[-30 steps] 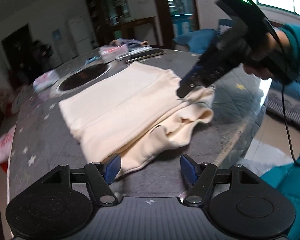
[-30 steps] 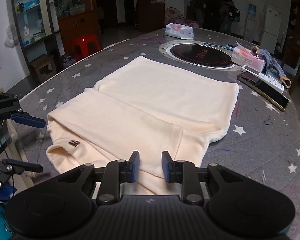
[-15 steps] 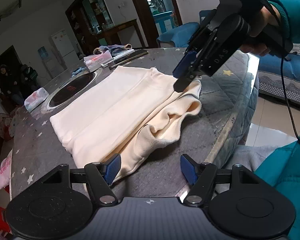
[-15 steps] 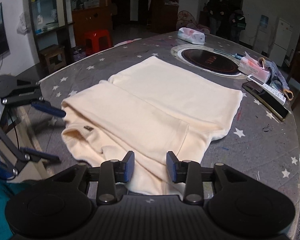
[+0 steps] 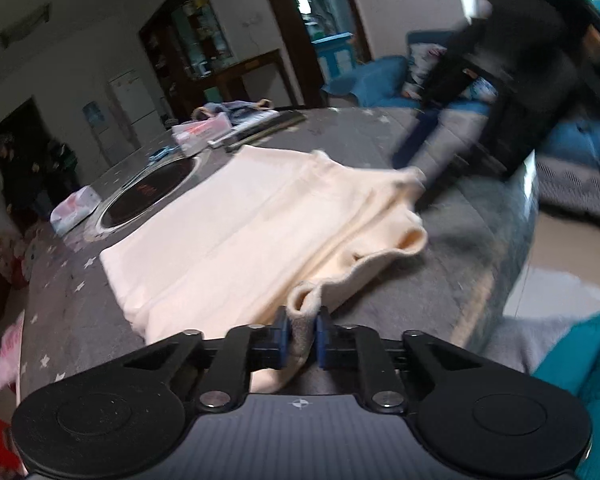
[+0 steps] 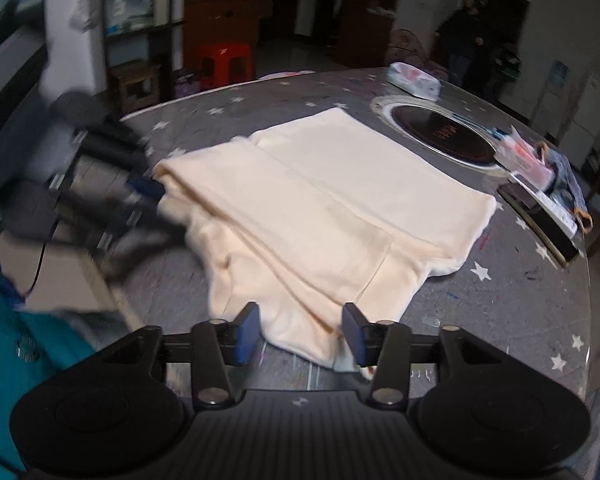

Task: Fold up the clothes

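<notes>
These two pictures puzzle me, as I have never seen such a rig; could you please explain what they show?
No robot here: a person holds a two-finger gripper in each hand, and a camera on each looks along its fingers. One picture is from the left gripper, which is shut on a fold of the cream garment. The other is from the right gripper, open over the garment's near edge. The garment lies partly folded on a grey star-patterned table, with a round black hob, a tissue pack and a phone beyond.

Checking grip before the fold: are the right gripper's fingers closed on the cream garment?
No: the right gripper stands open, its blue pads apart over the cream garment's near edge.
</notes>
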The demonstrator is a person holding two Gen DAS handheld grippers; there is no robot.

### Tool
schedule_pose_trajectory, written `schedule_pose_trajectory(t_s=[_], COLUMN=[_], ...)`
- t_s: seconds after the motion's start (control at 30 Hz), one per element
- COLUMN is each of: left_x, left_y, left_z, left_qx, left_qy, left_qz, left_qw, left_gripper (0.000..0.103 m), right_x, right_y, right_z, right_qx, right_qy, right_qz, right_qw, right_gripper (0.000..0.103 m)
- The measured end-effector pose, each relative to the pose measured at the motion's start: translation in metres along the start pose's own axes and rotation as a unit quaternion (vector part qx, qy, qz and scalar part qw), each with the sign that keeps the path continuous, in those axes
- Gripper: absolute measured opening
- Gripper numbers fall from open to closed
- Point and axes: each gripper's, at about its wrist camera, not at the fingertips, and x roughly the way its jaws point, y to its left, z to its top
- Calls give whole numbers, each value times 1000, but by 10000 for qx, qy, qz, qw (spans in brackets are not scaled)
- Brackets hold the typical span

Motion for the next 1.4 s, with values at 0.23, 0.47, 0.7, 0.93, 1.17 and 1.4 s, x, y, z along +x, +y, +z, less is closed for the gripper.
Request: schedule_pose_trajectory(t_s=[0.23,0.47,0.7,0.93,1.17,1.4], left_x=[9,15,-3,3,1,-25], left_y=[27,36,18,17,28,23], left_z=[18,19,3,-9,-16,-14], left_qx=[-575,-826,-301,-29,-81,-178], left_qy=[-48,27,-11,139,139,16], left_qz=[-27,-96,149,457,478,362], left_qw=[9983,9965,9994,9989,9987,9992], left_gripper=[10,11,45,45,12,6], right_x=[4,32,34,28,19,1], right_y=[20,19,-9,-23,-21,-11], right_z=[-2,9,23,32,31,28], right_qx=[-820,-833,150,635,714,650], right_qy=[-371,-438,-390,-535,-718,-979], right_qz=[-159,-156,299,383,318,311], right_qw=[9958,9954,9987,9958,9943,9926], right_gripper=[61,40,13,11,9,8])
